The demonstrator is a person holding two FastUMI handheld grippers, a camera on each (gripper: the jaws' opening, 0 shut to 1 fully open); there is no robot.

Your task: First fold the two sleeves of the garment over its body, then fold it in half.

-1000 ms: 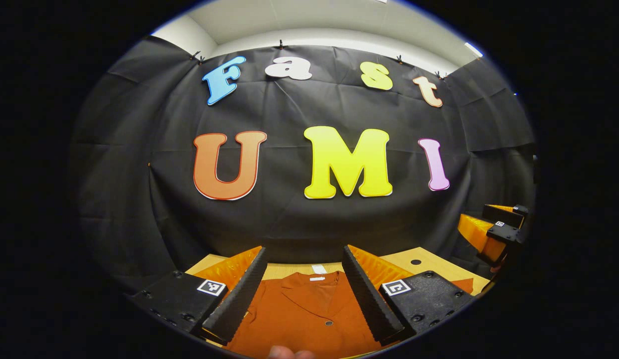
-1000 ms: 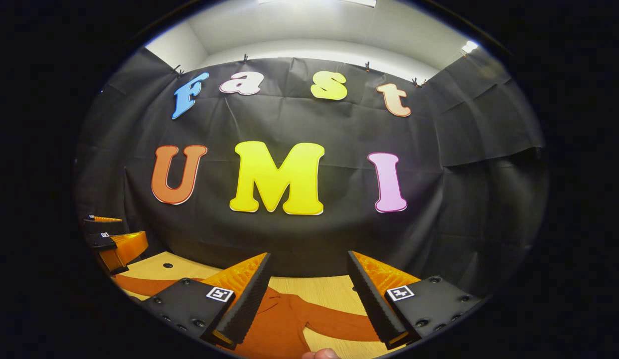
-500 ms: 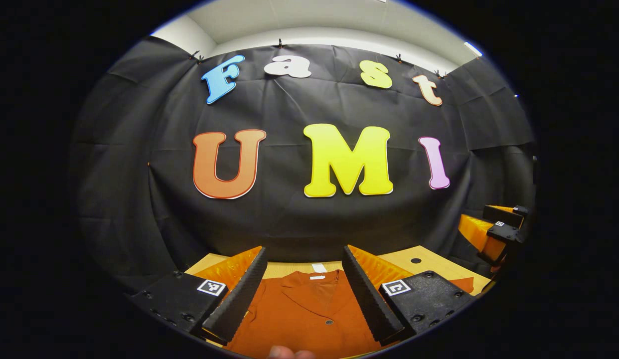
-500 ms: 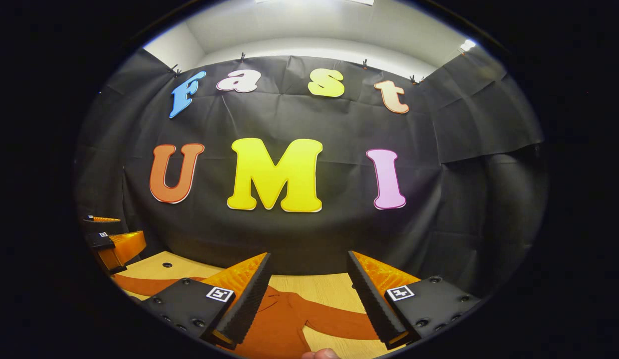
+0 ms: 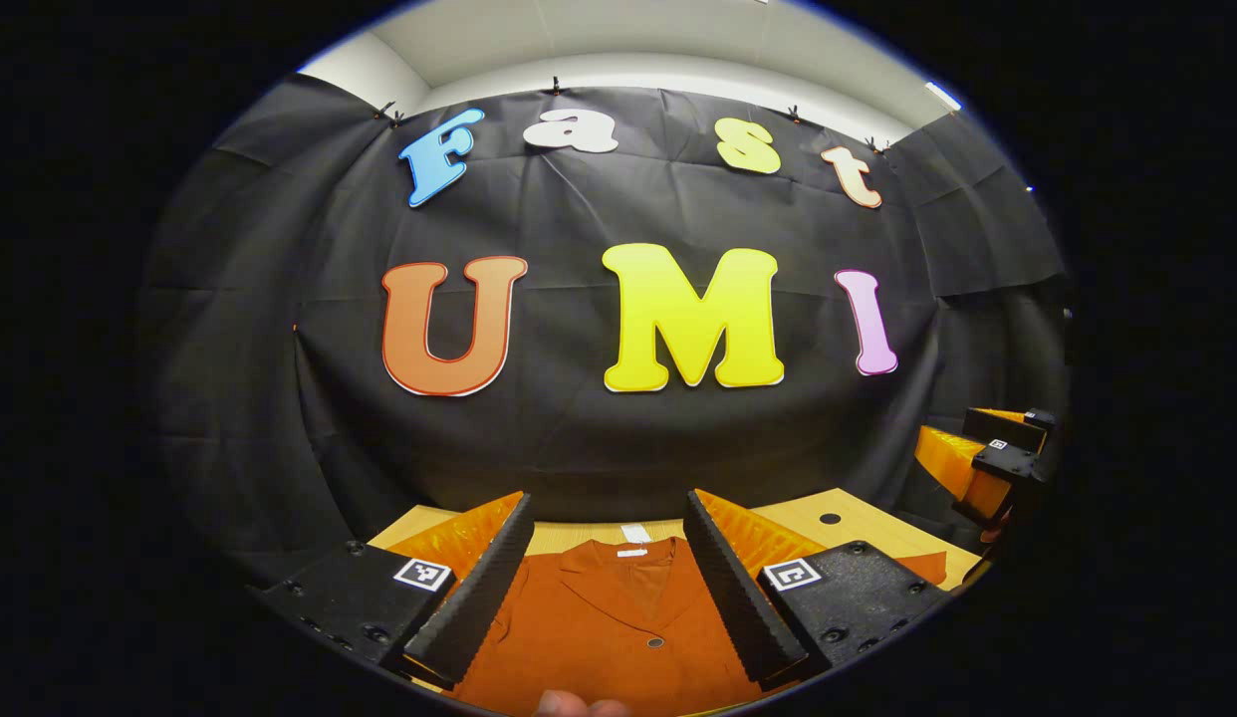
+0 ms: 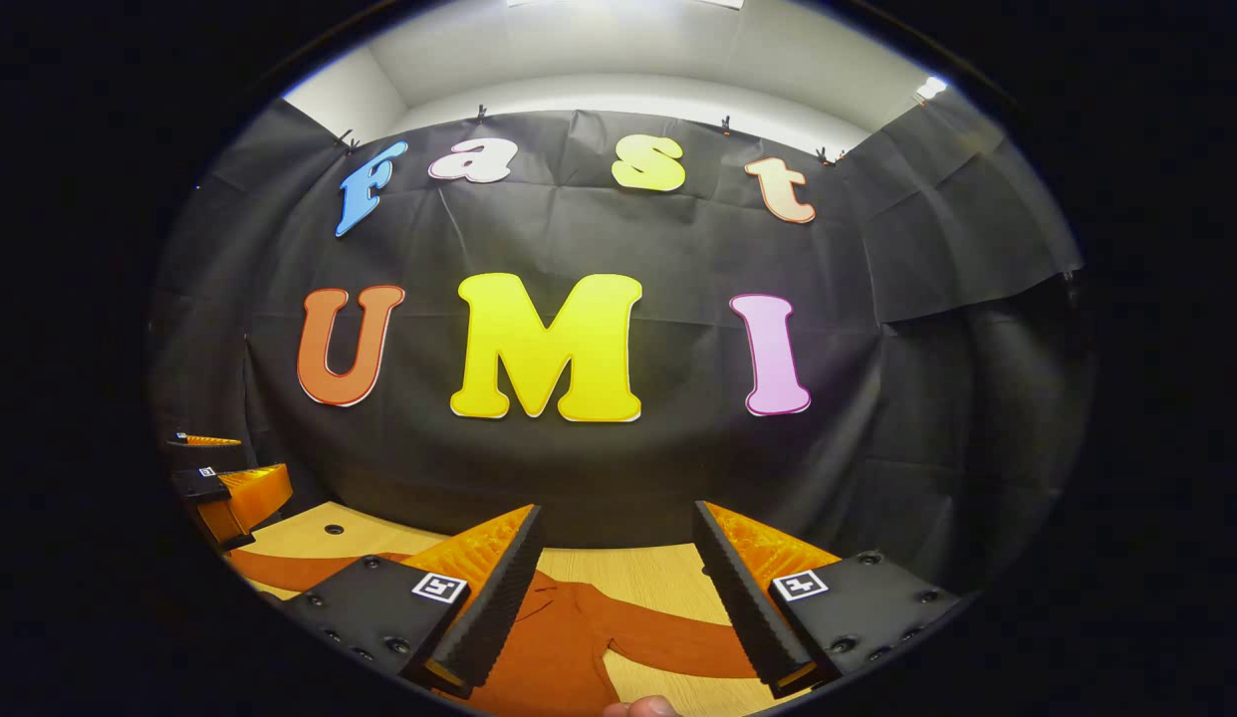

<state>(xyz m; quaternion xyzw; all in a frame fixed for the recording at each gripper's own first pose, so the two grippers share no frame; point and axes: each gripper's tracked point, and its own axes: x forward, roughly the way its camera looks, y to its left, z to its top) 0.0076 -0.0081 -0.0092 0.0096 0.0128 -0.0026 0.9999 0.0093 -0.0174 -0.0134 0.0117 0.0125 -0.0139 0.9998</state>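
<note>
A rust-orange button shirt lies flat on the wooden table, collar toward the far wall. My left gripper hovers open above its collar and chest, nothing between the fingers. In the right gripper view the same shirt spreads below, one sleeve stretched out to the right and the other sleeve to the left. My right gripper is open above the right shoulder area. The right gripper shows at the left gripper view's right edge; the left gripper shows at the right gripper view's left edge.
The black cloth wall stands close behind the table's far edge. A small round hole marks the tabletop, also seen as a hole in the right gripper view. A fingertip of the holding hand peeks in at the bottom.
Both views have tipped up very slightly; the grippers stay open above the shirt and the shirt has not moved.
</note>
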